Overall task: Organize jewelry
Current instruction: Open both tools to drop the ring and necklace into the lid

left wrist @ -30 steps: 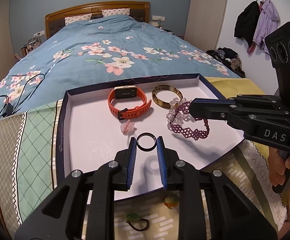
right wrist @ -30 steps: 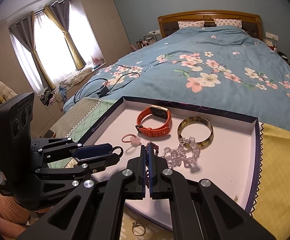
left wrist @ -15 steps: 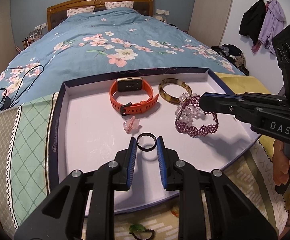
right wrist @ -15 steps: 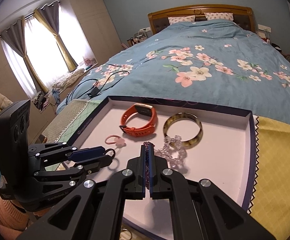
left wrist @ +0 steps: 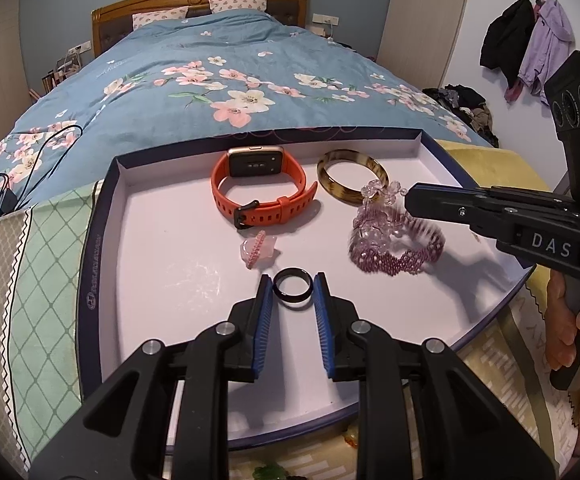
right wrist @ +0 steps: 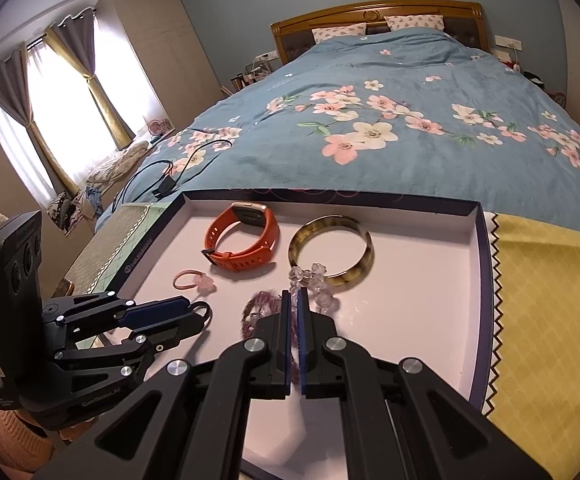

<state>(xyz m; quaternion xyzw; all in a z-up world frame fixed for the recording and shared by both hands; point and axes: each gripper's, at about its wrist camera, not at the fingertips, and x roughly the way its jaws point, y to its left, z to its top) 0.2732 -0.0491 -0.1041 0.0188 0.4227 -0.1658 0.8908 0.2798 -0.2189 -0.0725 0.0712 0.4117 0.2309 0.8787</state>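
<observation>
A white tray with a dark blue rim [left wrist: 90, 280] [right wrist: 485, 280] lies at the foot of the bed. In it are an orange smartwatch [left wrist: 262, 192] [right wrist: 246, 240], a tortoiseshell bangle [left wrist: 349, 180] [right wrist: 329, 252], a pink ring [left wrist: 258, 250] [right wrist: 194, 280], clear crystal beads [left wrist: 381, 192] [right wrist: 313, 280] and a purple beaded bracelet [left wrist: 397, 248] [right wrist: 258, 308]. My left gripper [left wrist: 293, 280] [right wrist: 200, 312] holds a black ring [left wrist: 293, 287] between its fingers. My right gripper [right wrist: 293, 296] [left wrist: 409, 200] has its jaws slightly parted; the purple bracelet, blurred, lies below its tips.
The tray rests on a green and yellow patterned cloth [left wrist: 30, 280] [right wrist: 549, 280] over a blue floral duvet [left wrist: 210, 92]. A black charger cable [left wrist: 22, 160] lies on the bed at the left. Small trinkets [left wrist: 270, 472] lie in front of the tray.
The right gripper has opened slightly and the purple bracelet has dropped from it onto the tray. Both grippers have moved forward over the tray. The left gripper still holds the black ring.
</observation>
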